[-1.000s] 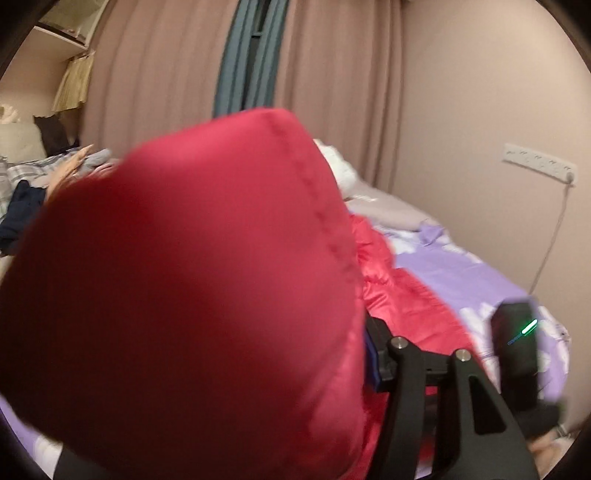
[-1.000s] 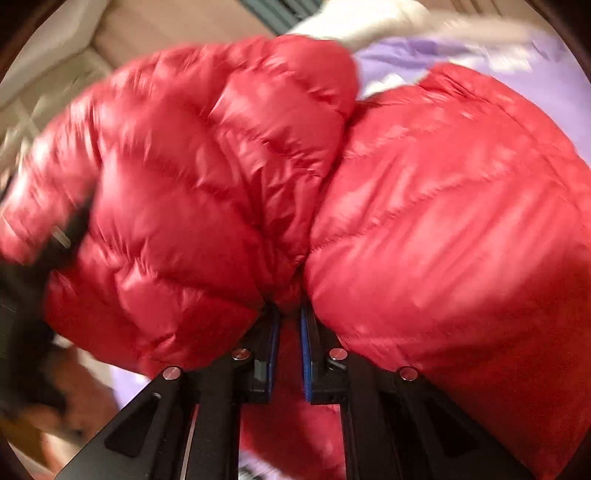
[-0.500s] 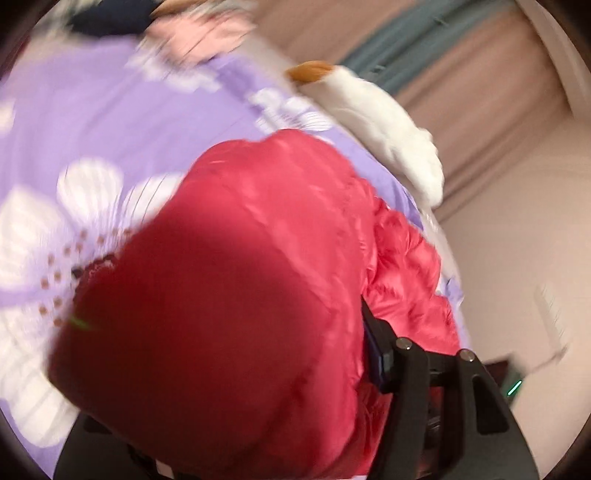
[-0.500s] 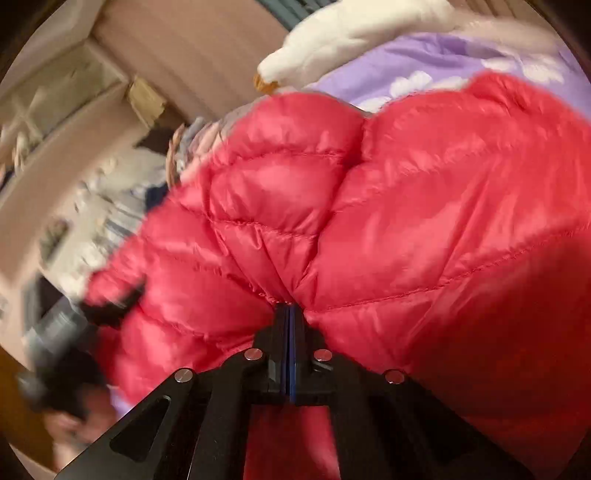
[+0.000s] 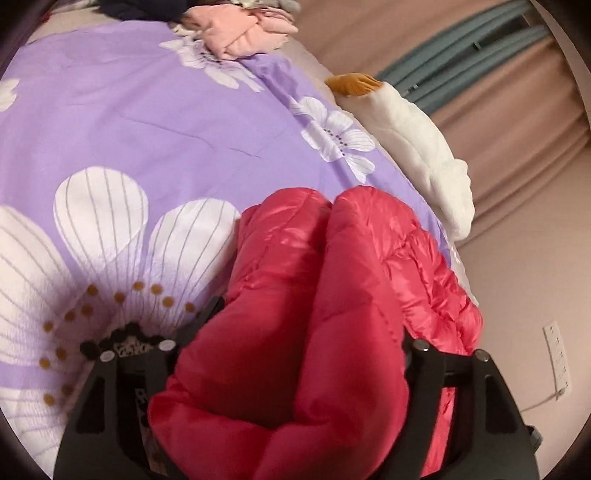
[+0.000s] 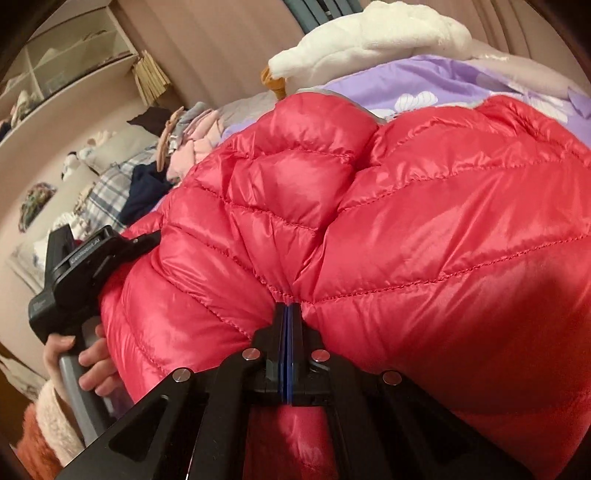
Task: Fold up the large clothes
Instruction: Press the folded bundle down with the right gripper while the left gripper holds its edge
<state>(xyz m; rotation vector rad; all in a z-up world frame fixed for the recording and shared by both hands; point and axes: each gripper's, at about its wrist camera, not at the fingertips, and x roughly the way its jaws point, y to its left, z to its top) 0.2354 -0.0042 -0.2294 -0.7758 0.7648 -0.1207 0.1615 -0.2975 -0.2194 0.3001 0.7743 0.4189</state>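
The right gripper [image 6: 290,314] points forward and slightly up into a red puffer jacket [image 6: 406,229], its fingers pressed together on a pinch of the quilted fabric where several seams gather. The jacket bulges away from that pinch on both sides and fills most of the right wrist view.

The left gripper [image 5: 291,354] looks down over the bed [image 5: 129,122], tilted so the bed runs up and away ahead of it. Its fingers stand wide apart with a thick fold of the jacket [image 5: 303,332] bunched between them and spilling over the base; the fingertips are buried in the fabric, so whether they squeeze it or merely frame it cannot be told. Ahead of and to the right of this gripper the rest of the jacket lies on the purple flowered cover.

In the right wrist view, the left gripper's body [image 6: 85,266] sits at the jacket's left edge, gripped from below by the person's left hand [image 6: 86,354], fingers curled round the grey handle, a fleecy cuff at the wrist.

A white plush toy [image 5: 413,147] lies along the far edge of the bed, beyond the jacket. A heap of pink clothes [image 5: 243,33] lies at the far end, well ahead of the left gripper.
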